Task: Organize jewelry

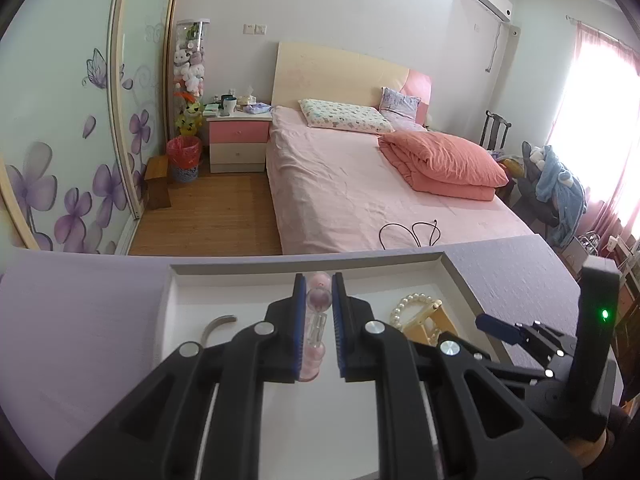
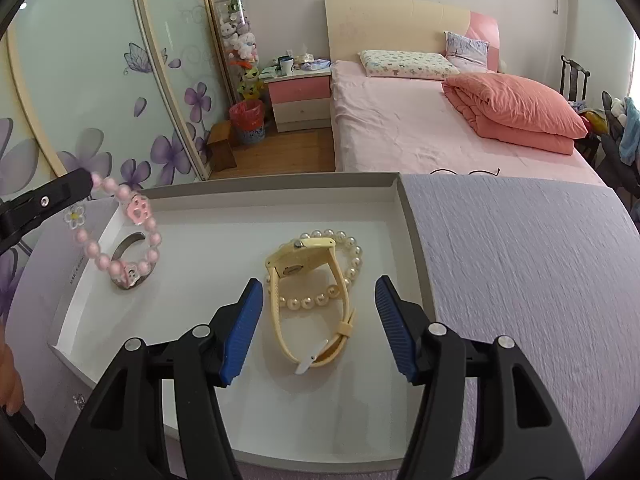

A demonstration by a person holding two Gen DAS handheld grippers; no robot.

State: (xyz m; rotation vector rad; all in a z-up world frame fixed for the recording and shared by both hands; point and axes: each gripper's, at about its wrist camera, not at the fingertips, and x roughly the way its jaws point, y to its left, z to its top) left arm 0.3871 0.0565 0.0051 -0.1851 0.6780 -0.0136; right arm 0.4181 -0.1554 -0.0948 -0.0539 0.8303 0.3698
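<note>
Hanging from the narrowly closed left tool (image 1: 316, 320), a pink bead bracelet (image 2: 128, 236) is held just above the white tray (image 2: 396, 208), over its left part, where a silver bangle (image 2: 128, 256) lies. Directly ahead of the right tool (image 2: 320, 320), whose jaws stand wide and hold nothing, a yellow watch (image 2: 308, 300) is seen lying in the tray across a pearl bracelet (image 2: 344, 264); its strap runs roughly along the tool's line. The right tool is judged nearer to the watch. Beyond the purple tabletop (image 2: 520, 260) a pink bed (image 2: 420, 136) is seen.
</note>
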